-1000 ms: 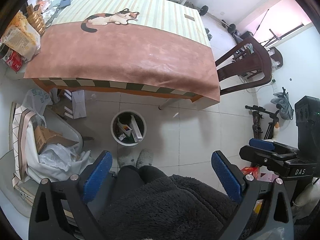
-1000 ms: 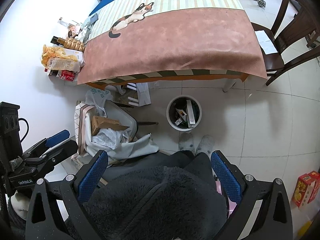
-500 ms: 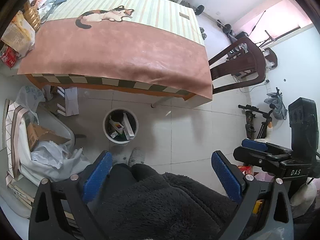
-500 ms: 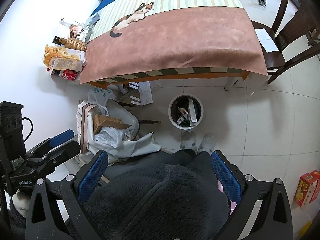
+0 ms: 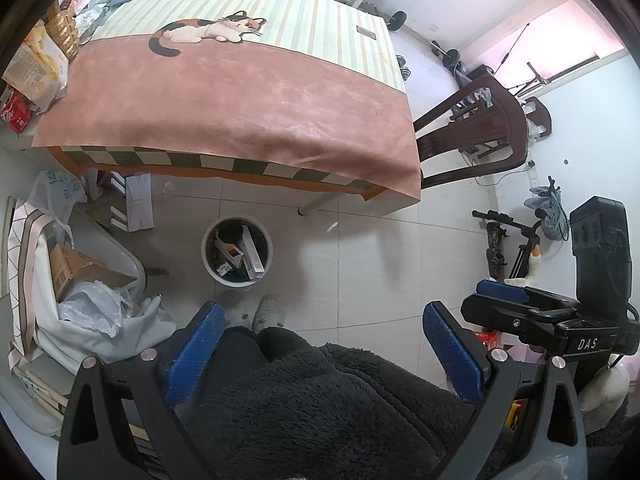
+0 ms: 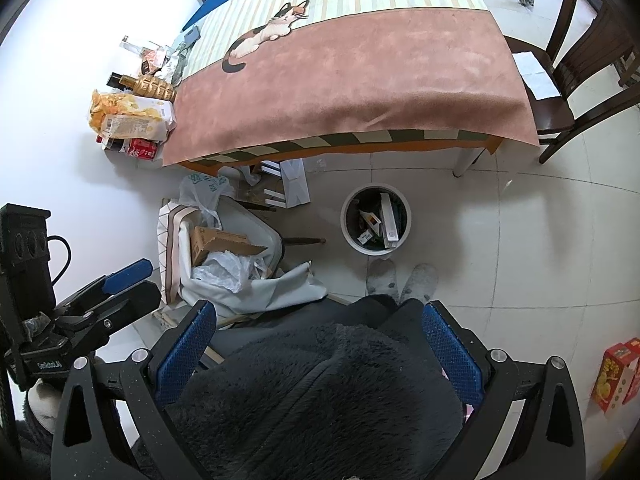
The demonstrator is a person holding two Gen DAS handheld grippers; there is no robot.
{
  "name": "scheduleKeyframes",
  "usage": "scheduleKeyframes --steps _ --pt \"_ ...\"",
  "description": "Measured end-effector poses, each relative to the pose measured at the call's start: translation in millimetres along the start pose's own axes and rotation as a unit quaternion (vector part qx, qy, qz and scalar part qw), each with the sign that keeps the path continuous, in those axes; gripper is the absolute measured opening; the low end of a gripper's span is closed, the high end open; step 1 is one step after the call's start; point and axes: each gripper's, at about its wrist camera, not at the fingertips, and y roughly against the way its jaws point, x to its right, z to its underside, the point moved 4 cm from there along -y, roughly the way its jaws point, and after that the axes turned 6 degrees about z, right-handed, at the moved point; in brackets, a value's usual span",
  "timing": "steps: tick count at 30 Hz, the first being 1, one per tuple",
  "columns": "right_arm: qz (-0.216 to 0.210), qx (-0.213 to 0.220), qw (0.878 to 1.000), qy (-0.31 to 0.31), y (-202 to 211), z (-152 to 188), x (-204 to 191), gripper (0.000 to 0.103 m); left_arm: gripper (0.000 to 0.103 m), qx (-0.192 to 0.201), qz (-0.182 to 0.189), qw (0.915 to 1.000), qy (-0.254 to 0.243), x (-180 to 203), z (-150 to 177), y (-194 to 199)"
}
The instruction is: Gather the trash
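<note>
Over the last second the left gripper (image 5: 322,344) swung a little left and then back, so the trash bin (image 5: 237,247) slid across its view and returned, while the right gripper (image 6: 320,340) seemingly drifted only slightly, its jaws wide apart throughout.

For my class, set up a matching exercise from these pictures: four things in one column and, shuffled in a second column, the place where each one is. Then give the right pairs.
Things
1. round white bin
2. cardboard box
3. white paper sheet
4. red and yellow carton

Places
A. on the seat of the dark wooden chair
B. on the floor tiles at the far right, apart from the table
C. on the floor in front of the person's slippered feet
D. among white plastic bags, left of the bin

Pairs: 1-C, 2-D, 3-A, 4-B
</note>
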Motion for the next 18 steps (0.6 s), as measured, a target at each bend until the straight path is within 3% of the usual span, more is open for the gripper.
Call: scheduleKeyframes --steps 18 --pt "-0.008 -0.003 1.000 -0.008 -7.0 4.4 -9.3 0.103 0.102 0.002 -0.002 1.0000 0.004 -0.9 -4.1 1.9"
